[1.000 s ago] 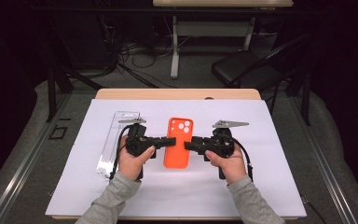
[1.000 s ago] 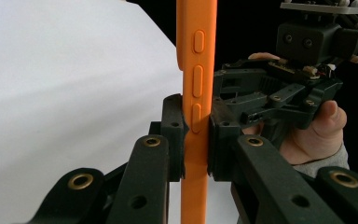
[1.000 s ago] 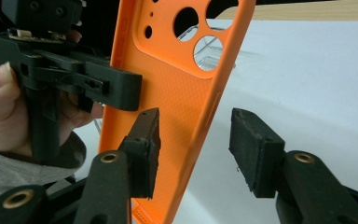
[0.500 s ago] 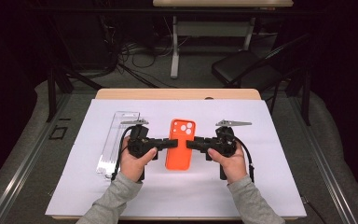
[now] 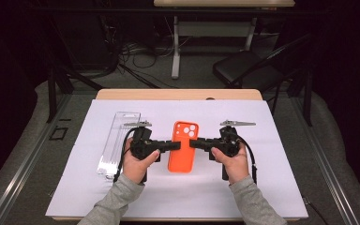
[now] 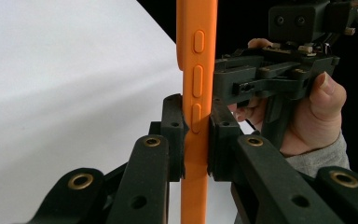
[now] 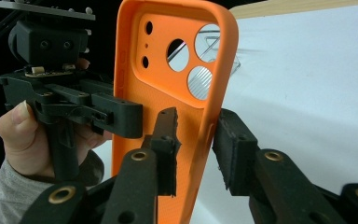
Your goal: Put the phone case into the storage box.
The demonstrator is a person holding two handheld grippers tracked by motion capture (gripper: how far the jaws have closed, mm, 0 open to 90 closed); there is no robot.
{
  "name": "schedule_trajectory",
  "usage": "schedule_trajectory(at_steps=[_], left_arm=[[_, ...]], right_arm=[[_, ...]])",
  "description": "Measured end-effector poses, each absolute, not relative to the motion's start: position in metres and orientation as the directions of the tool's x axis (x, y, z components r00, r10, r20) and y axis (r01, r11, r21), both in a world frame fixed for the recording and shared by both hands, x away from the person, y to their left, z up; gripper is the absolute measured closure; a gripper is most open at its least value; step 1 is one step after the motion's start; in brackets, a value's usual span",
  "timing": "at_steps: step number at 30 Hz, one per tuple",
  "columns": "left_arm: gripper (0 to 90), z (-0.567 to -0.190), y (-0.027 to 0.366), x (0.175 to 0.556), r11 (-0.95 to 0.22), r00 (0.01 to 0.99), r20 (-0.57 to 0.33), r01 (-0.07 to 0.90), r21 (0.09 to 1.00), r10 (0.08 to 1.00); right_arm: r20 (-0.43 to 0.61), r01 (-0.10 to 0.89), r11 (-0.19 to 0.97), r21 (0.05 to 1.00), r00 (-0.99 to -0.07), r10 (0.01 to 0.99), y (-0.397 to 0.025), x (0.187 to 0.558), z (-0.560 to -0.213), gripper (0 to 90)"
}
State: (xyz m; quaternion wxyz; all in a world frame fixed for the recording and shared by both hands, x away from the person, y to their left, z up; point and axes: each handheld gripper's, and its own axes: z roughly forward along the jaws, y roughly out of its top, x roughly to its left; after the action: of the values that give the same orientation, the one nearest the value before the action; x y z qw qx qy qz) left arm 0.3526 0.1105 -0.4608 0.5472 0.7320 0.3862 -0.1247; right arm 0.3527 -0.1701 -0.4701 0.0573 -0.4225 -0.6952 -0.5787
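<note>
An orange phone case (image 5: 183, 146) is held above the white sheet (image 5: 281, 187) that covers the desk, roughly at the desk's centre, gripped from both sides. The left gripper (image 5: 174, 146) is clamped on the case's left edge; in the left gripper view its jaws are seen pressed tight on the case (image 6: 196, 116) at the side buttons. The right gripper (image 5: 193, 143) is set on the opposite edge; in the right gripper view the case wall (image 7: 209, 93) is seen between its jaws, one jaw inside the case, the other on the outer side, closed to the wall. A clear plastic box (image 5: 119, 140) is seen lying toward the desk's left edge, just beside the left hand (image 5: 138, 161).
</note>
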Motion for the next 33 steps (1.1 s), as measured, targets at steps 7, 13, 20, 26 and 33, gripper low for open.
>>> schedule_trajectory(at_steps=[7,13,20,26,33], left_arm=[[80.3,-0.4611,0.1102,0.3525,-0.105,0.674,-0.601,0.699,0.708,0.43],[80.3,-0.4615,0.11,0.3525,-0.106,0.675,-0.6,0.698,0.709,0.43],[80.4,-0.4619,0.1098,0.3522,-0.104,0.671,-0.602,0.7,0.706,0.432],[80.4,-0.4623,0.1099,0.3526,-0.107,0.673,-0.6,0.699,0.707,0.432],[80.3,-0.4631,0.1101,0.3531,-0.109,0.672,-0.602,0.701,0.705,0.431]], right_arm=[[0.568,0.66,-0.016,0.752,-0.634,0.525,-0.1708,0.3532,-0.4706,73.9],[0.589,0.683,-0.018,0.731,-0.617,0.522,-0.1714,0.3539,-0.4722,76.3],[0.608,0.699,-0.022,0.714,-0.605,0.515,-0.1726,0.3543,-0.4723,77.2],[0.615,0.704,-0.026,0.709,-0.601,0.51,-0.1732,0.3547,-0.4727,78.4],[0.628,0.713,-0.029,0.701,-0.597,0.5,-0.1743,0.3557,-0.4734,79.2]])
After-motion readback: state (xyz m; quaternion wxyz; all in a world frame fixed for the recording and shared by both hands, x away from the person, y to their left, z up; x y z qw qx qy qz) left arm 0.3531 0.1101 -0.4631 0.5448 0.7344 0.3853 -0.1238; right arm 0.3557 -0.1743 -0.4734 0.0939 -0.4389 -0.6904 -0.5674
